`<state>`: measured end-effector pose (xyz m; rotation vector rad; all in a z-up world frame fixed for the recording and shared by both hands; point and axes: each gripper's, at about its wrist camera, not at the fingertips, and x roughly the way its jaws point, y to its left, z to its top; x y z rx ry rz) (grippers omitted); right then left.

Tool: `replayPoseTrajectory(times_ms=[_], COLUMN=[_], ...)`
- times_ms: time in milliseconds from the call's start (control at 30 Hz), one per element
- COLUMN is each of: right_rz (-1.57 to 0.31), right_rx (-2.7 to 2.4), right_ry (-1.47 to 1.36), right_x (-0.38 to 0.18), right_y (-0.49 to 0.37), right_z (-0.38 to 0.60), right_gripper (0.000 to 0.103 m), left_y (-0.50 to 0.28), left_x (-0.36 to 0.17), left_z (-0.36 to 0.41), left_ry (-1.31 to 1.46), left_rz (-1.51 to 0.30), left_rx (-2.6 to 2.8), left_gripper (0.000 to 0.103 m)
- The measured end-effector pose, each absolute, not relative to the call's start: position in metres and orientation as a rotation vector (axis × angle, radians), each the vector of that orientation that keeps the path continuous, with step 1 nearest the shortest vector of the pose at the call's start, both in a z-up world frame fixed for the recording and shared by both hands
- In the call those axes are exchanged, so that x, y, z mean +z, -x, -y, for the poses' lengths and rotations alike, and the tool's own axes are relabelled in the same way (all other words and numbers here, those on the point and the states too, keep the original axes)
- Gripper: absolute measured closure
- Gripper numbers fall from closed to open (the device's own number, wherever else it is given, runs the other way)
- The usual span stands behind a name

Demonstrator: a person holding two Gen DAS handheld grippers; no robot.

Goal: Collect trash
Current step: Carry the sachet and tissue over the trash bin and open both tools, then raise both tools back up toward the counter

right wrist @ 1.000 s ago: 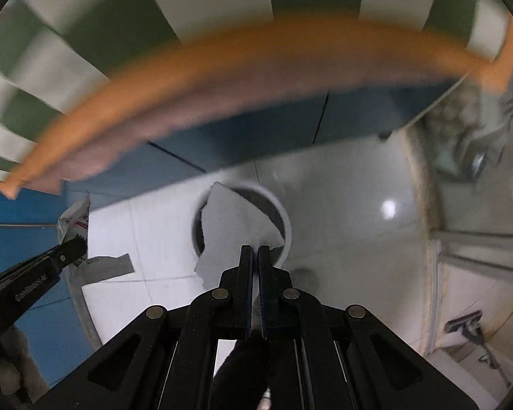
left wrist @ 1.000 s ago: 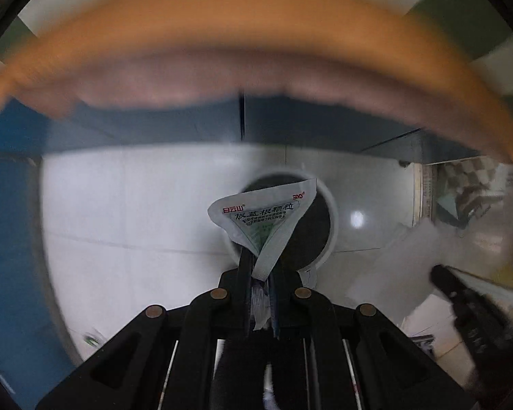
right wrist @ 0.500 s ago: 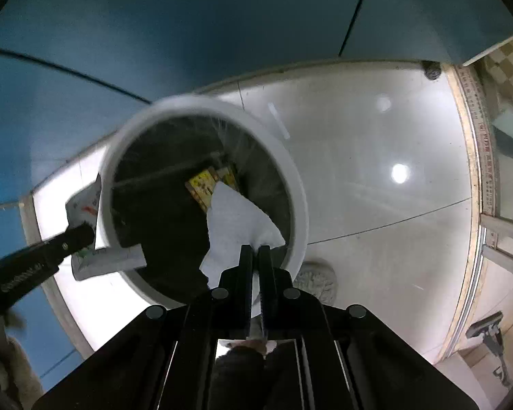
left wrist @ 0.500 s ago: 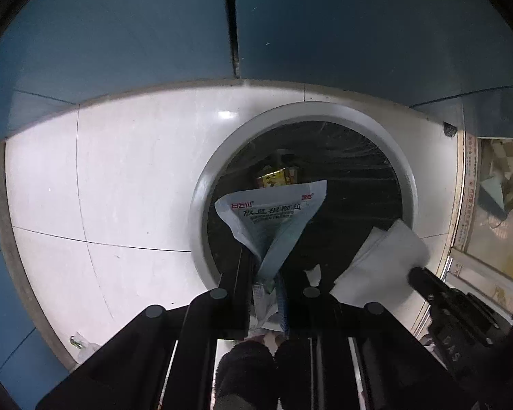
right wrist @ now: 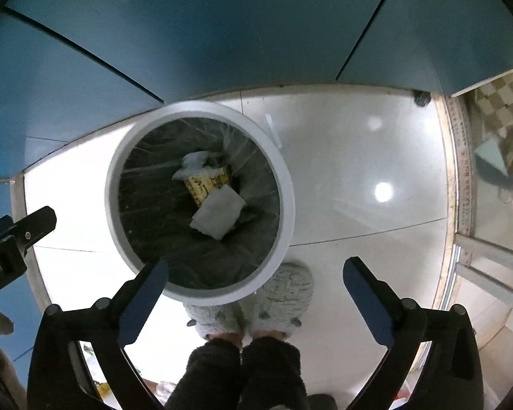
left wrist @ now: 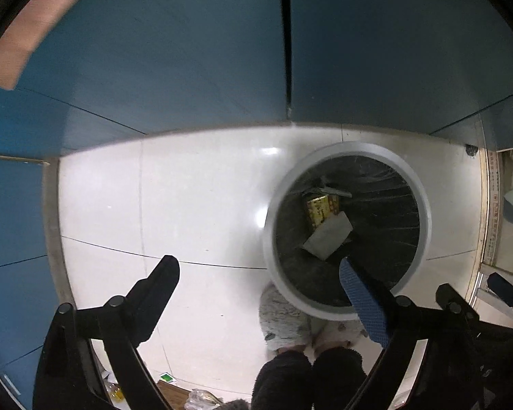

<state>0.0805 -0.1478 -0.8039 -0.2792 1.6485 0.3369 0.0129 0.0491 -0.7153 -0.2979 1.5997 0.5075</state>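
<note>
Pointing down at the floor, my left gripper (left wrist: pixel 260 273) has its jaws opening wide with nothing between them; its right finger hangs over the bin (left wrist: pixel 347 229). Inside, on the black liner, lie a white paper sheet (right wrist: pixel 219 217), a yellow packet (right wrist: pixel 205 181) beneath it and a crumpled white wrapper (right wrist: pixel 193 165) behind. My right gripper (right wrist: pixel 256 273) is likewise opening, empty, its left finger over the bin rim, my slippers (right wrist: pixel 284 294) below. I judge this trash light, soft and crushable; any remaining piece is best pinched at an edge or corner, since flat paper gives little else.
</note>
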Motion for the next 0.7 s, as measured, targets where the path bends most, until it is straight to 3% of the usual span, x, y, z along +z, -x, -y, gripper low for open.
replayPoseTrajectory(times_ms=[267,700], right_rz=[-1.601,-1.521], right_rx=[0.358,0.367], right_ry=[0.266,0.247], right_x=[-0.727,-0.512], right_y=[-0.076,-0.038], right_z=[0.150,0.162], right_gripper=[0.000,0.000], left_y=[0.003,0.040], left_x=[-0.630,-0.447], left_z=[-0.046,-0.016], left_ry=[0.287,0.254], left_rz=[-1.531,-1.438], left_rx=[0.533,0.494], left_gripper=[0.007,0.007])
